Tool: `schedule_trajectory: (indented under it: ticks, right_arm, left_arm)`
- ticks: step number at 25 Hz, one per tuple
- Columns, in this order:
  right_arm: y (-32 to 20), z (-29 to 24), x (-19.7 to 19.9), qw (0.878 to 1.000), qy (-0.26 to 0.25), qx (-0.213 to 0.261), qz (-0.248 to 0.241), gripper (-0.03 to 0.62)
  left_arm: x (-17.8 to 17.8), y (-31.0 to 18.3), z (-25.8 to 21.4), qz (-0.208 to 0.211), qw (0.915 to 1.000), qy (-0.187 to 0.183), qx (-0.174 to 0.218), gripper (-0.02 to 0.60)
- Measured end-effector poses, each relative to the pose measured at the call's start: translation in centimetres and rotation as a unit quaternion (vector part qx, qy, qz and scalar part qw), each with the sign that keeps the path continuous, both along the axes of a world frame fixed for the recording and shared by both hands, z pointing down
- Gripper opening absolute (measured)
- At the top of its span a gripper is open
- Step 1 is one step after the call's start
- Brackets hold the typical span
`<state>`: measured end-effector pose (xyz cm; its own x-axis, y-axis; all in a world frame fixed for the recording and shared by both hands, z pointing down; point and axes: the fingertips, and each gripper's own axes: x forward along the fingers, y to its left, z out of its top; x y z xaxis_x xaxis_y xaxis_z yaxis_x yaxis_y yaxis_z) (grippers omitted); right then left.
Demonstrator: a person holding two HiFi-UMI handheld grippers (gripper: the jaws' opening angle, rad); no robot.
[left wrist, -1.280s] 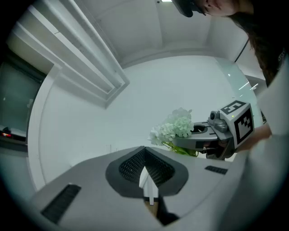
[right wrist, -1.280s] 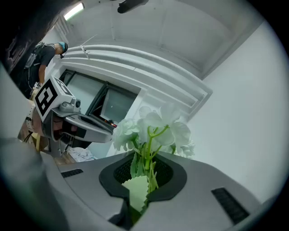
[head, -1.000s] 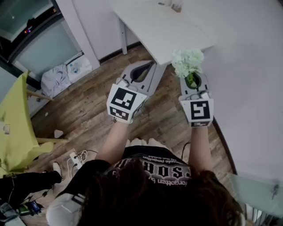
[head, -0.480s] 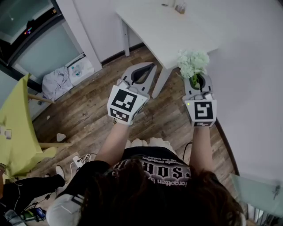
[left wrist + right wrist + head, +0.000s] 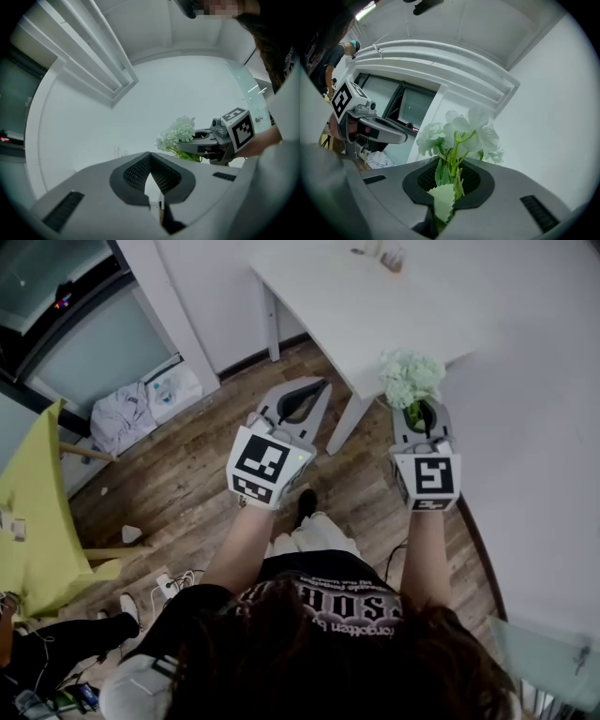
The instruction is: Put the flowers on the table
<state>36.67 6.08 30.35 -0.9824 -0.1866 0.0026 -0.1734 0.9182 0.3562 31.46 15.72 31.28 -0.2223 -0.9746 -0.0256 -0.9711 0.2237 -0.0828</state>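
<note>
A bunch of pale white-green flowers on green stems stands upright in my right gripper, which is shut on the stems beside the near corner of the white table. In the right gripper view the stems and a leaf are pinched between the pads and the flowers rise above the right gripper. My left gripper hangs over the wooden floor to the left of the table, shut with nothing in it. Seen from the left gripper, the flowers are on the right.
Small glass items stand at the table's far side. A table leg slants down between the grippers. A white wall runs along the right. On the left are a yellow-covered chair, white bags and a power strip.
The table has drawn a little nearer to both grippers, and a shoe now shows on the floor below them. The flowers stay held in the right gripper.
</note>
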Motion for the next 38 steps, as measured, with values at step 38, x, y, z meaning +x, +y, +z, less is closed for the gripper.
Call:
schedule_trajectory:
  ticks: [38]
  right_arm:
    - [-15.9, 1.7, -21.9, 0.999, 0.033, 0.0, 0.039, 0.055]
  left_arm:
    - [-23.4, -14.8, -0.3, 0.018, 0.9998, -0.001, 0.001, 0.0]
